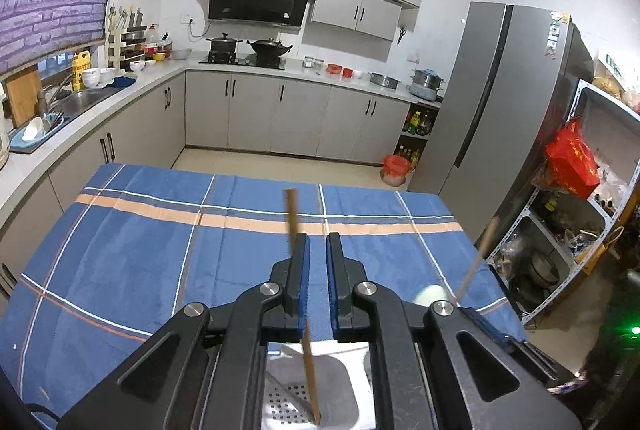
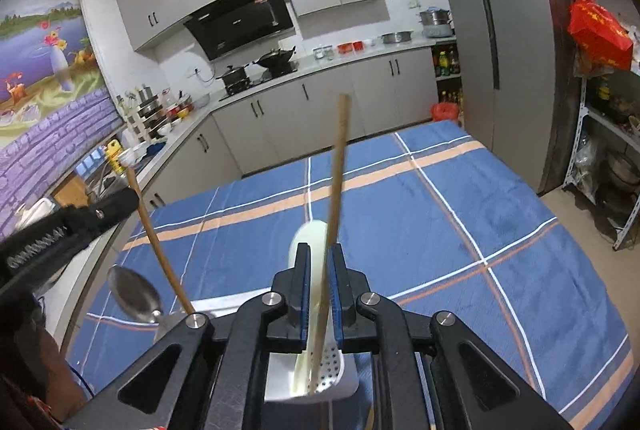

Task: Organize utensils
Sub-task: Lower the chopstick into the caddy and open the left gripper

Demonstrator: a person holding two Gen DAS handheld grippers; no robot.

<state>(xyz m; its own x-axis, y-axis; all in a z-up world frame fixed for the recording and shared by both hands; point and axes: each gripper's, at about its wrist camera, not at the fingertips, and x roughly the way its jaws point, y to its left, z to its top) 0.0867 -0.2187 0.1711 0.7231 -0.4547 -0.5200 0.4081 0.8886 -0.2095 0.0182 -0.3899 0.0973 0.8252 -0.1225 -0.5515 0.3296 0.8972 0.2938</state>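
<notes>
- Where the blue plaid tablecloth [image 1: 160,230] covers the table, its near edge is hidden behind both grippers' black frames; kitchen cabinets [image 1: 256,117] and a grey refrigerator [image 1: 492,89] stand beyond its far edge.
- White perforated utensil holder [image 1: 280,390] sits at the near edge, seen only through the gaps in the frames; its outline is cut off in both views.
- Left gripper [image 1: 318,242] is nearly pressed together; a brown chopstick [image 1: 294,213] runs along its left pad, lower end down in the holder; whether the pads truly pinch it is hard to judge.
- Right gripper [image 2: 320,254] is likewise nearly closed, a second chopstick [image 2: 340,157] passing between its pads with its lower end in the holder; a pale cream utensil [image 2: 308,234] stands in the same gap, its shape unclear.
- Metal spoon [image 2: 134,296] rises at the left of the right view, its handle hidden.
</notes>
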